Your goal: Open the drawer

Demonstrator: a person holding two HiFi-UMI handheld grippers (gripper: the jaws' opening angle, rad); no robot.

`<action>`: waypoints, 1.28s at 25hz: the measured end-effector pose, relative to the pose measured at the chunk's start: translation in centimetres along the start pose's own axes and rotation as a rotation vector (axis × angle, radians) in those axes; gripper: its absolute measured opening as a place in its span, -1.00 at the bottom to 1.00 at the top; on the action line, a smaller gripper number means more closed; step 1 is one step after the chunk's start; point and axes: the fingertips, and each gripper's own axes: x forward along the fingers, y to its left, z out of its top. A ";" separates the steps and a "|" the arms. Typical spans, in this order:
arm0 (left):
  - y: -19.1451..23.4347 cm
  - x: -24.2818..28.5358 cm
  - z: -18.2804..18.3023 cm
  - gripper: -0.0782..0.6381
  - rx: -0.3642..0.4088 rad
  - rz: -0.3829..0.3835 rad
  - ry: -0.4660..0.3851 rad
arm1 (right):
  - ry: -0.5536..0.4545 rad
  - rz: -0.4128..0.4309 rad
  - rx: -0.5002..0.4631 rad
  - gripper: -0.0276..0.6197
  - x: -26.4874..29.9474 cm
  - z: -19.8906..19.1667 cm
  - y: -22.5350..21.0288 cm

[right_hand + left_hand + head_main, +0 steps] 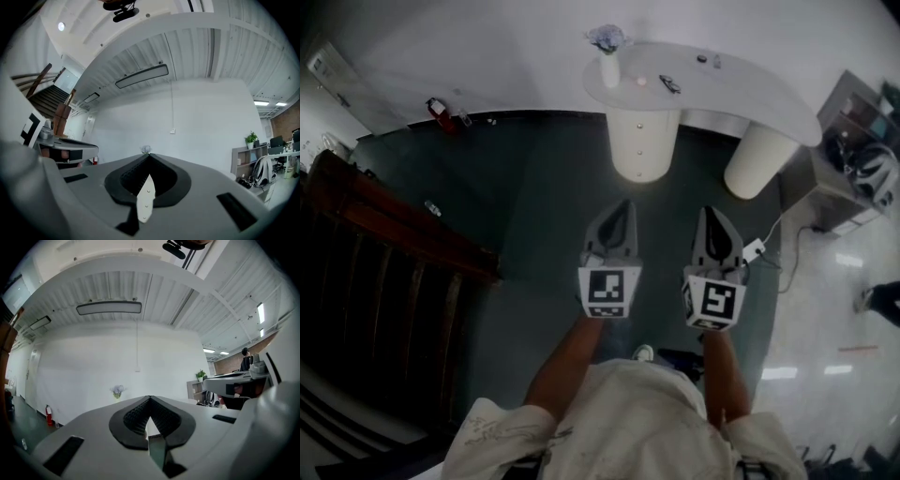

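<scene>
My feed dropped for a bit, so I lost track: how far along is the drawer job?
Done: nothing that shows. In hand: nothing; the left tongs and right tongs are both shut and empty, over the dark floor, short of the white table. Left: everything; no drawer can be made out yet.

The head view is looking dim overall. The staircase (384,272) at 9 o'clock is sinking into near black, while the white worktop (741,80) at 1 o'clock is glowing and the glossy floor (825,309) at 4 o'clock is throwing back patches of glare. Both gripper views are showing evenly bright, and ceiling lights (260,312) are shining at 2 o'clock in the left one. Fisheye bending and black corners are framing every view. The left gripper (150,400) and right gripper (149,158) are blurring close to the lens.
</scene>
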 end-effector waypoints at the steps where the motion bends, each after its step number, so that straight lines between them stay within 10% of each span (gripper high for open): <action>1: 0.6 1.3 -0.2 -0.78 -0.009 -0.006 -0.005 | 0.001 -0.005 -0.006 -0.90 1.3 -0.2 -0.1; 17: 10.1 18.0 -1.4 -0.78 -0.008 -0.104 -0.039 | 0.028 -0.121 -0.027 -0.90 19.5 -1.2 -0.5; 32: 7.4 32.2 -4.8 -0.78 -0.011 -0.072 0.004 | 0.059 -0.067 0.006 -0.90 31.1 -7.0 -9.1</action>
